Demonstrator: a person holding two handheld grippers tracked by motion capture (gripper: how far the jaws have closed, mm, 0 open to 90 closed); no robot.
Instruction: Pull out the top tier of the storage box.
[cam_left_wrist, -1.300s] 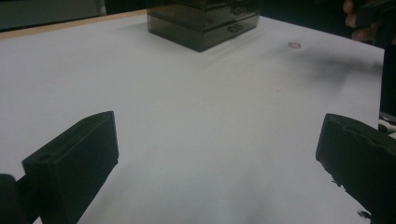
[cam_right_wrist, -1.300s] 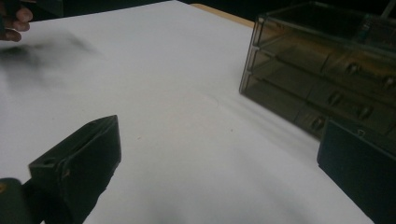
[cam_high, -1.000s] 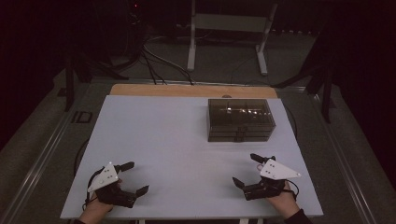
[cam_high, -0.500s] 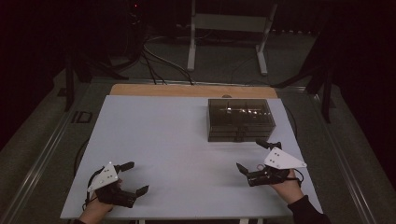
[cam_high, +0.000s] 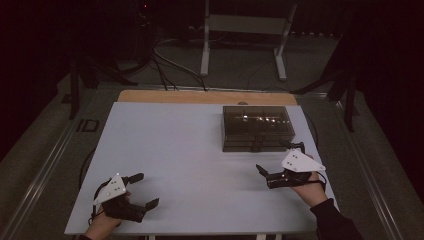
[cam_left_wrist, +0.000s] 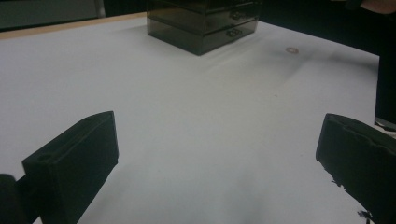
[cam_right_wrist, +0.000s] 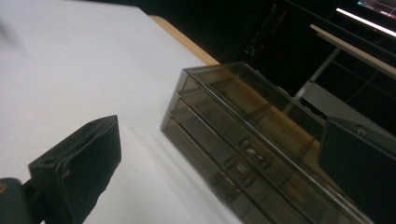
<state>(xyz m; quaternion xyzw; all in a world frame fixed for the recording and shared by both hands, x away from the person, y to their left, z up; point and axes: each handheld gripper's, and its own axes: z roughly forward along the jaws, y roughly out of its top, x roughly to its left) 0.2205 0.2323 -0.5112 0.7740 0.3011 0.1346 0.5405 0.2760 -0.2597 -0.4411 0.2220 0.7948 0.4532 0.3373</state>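
Observation:
A smoky see-through drawer box (cam_high: 257, 127) stands on the white table (cam_high: 170, 140) at the far right. My right gripper (cam_high: 279, 157) hovers just in front of its near side, open and empty. In the right gripper view that box (cam_right_wrist: 243, 144) shows three stacked drawers with small handles, close ahead between the wide-apart jaws of the right gripper (cam_right_wrist: 219, 154). My left gripper (cam_high: 145, 190) rests near the front left edge, open and holding nothing. The left gripper view has the box (cam_left_wrist: 203, 23) far off beyond the left gripper (cam_left_wrist: 219, 154).
A small ring (cam_left_wrist: 293, 49) lies on the table in front of the box. A wooden strip (cam_high: 205, 96) runs along the table's far edge. Beyond it are floor cables (cam_high: 165, 60) and a metal stand (cam_high: 245, 30). A dark sleeve (cam_left_wrist: 385, 70) shows at the right.
My right gripper has moved forward toward the drawer box and turned to face its front. The left gripper has stayed where it was.

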